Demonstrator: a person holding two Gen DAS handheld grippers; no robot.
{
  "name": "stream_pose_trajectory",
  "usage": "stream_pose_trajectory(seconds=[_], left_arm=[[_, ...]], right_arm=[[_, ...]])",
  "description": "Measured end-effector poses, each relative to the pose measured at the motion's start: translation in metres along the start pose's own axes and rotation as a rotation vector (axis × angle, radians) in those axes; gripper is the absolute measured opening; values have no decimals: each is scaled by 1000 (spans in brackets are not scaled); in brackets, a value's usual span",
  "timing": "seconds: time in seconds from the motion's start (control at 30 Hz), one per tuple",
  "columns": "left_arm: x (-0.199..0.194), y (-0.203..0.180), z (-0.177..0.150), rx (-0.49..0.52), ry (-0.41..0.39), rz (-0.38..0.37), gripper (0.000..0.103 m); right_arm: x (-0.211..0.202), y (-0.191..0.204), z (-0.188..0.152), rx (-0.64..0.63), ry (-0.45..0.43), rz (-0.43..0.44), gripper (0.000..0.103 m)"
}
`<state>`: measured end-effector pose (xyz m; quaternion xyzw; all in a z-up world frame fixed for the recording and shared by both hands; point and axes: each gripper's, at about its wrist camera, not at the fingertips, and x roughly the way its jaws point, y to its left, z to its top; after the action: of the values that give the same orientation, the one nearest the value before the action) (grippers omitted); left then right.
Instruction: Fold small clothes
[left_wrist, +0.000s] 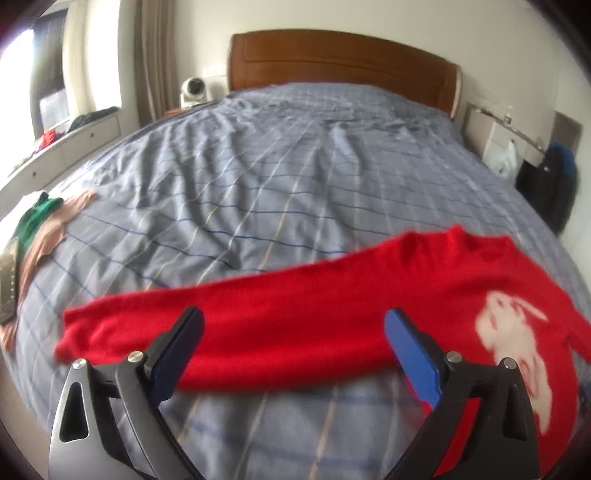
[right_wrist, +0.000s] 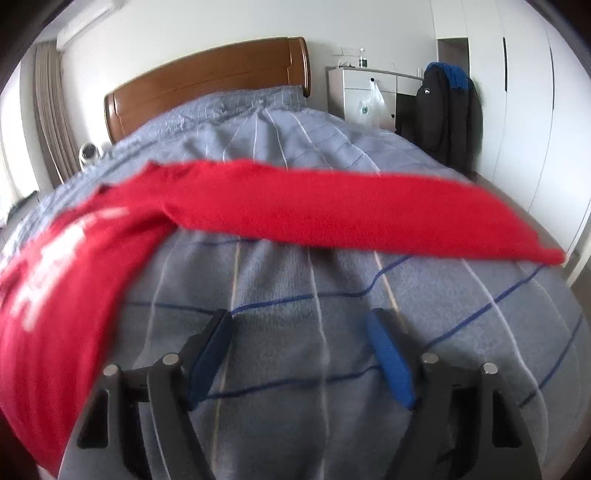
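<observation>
1. Left wrist view: I see my left gripper (left_wrist: 293, 334) with its jaws spread wide and nothing between the pads. Past its fingertips, the red sweater (left_wrist: 369, 295) lies on the grey-blue checked bedspread (left_wrist: 240, 177). One sleeve stretches out flat toward the left of this view. The body, with a white printed figure, sits at the right, partly behind the right-hand finger.

2. Only this view shows a pile of other clothes (left_wrist: 40, 221), green and pinkish, at the left edge of the bed, well apart from the sweater. It also shows a window ledge with drawers (left_wrist: 74, 136) on the left.

3. Right wrist view: I see my right gripper (right_wrist: 299, 334) with its jaws apart and empty, above bare bedspread. The sweater's other sleeve runs across the bed beyond the fingertips, its cuff near the right edge of the bed. The body lies at the lower left.

4. Only this view shows the white wardrobe doors (right_wrist: 517, 110) on the right. Both views show the wooden headboard (right_wrist: 207, 81) and a dark jacket (right_wrist: 447, 110) hanging beside the bed.

5. Limits: both views are motion-blurred, so the white print cannot be read. The sweater's hem is cut off by the frame edge in each view. Neither gripper appears in the other's view. I cannot tell whether the left fingertips touch the fabric.
</observation>
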<state>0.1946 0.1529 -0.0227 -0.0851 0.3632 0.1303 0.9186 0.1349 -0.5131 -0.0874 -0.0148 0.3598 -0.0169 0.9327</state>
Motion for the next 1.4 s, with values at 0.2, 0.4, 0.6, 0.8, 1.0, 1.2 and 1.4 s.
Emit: stream_pose_trajectory(seconds=[0.2, 0.4, 0.6, 0.8, 1.0, 1.2, 1.4], left_arm=[[69, 25, -28, -76, 142, 68, 100], [66, 24, -36, -63, 120, 80, 103], [66, 20, -40, -31, 87, 97, 103], [67, 22, -39, -29, 79, 96, 103], [67, 22, -40, -31, 79, 93, 103], [67, 22, -40, -32, 79, 92, 103], [67, 22, -40, -31, 79, 92, 103]], right_arm=[[2, -2, -2, 8, -8, 18, 81], [3, 0, -4, -4, -18, 13, 84], [3, 0, -4, -4, -17, 13, 84], [3, 0, -4, -4, -18, 13, 84], [3, 0, -4, -4, -17, 13, 84], [3, 0, -4, -5, -18, 11, 84], [5, 2, -4, -11, -17, 7, 84]])
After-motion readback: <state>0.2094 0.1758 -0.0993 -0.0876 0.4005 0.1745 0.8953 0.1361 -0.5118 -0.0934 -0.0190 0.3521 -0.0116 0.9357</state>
